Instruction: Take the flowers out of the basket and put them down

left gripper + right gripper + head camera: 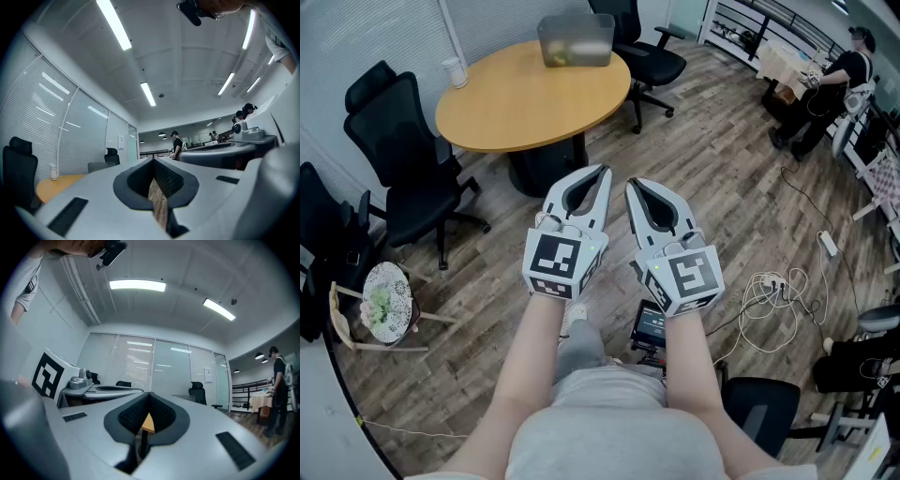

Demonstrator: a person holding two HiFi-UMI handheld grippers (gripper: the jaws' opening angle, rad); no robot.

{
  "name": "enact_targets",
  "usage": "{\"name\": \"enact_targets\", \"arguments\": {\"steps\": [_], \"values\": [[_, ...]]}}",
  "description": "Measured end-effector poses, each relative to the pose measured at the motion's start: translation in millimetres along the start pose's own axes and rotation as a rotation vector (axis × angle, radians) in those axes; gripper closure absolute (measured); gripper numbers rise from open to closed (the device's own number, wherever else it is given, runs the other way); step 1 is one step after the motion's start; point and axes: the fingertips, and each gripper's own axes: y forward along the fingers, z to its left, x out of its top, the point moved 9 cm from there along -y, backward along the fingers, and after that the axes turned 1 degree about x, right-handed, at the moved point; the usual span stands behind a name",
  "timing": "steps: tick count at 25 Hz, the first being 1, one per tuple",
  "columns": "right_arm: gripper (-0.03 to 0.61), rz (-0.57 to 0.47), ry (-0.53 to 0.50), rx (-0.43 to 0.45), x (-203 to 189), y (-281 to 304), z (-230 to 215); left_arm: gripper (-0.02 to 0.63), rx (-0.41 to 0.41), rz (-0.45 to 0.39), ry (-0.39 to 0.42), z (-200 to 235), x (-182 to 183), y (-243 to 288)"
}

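Both claws are held side by side in front of the person, well above the wood floor. The left claw is closed with nothing in it, and so is the right claw. The flowers lie in the basket, which sits on the floor far to the left, well apart from both claws. A black office chair stands just beside the basket, between it and the round surface. That surface carries a translucent bin and a white cup. White cables coil on the floor at right; another person stands far off.
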Motion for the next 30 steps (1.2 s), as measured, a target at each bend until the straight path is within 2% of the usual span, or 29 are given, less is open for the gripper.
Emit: {"name": "enact_targets", "arguments": {"steps": [21, 30], "values": [[0.554, -0.008, -0.028, 0.009, -18.1, 174.0, -42.2, 0.609, -0.078, -0.019, -0.019, 148.5, -22.0, 108.4], [0.554, 0.004, -0.031, -0.01, -29.5, 214.6, -51.7, 0.609, -0.083, -0.023, -0.032, 185.2, -33.2, 132.6]]}}
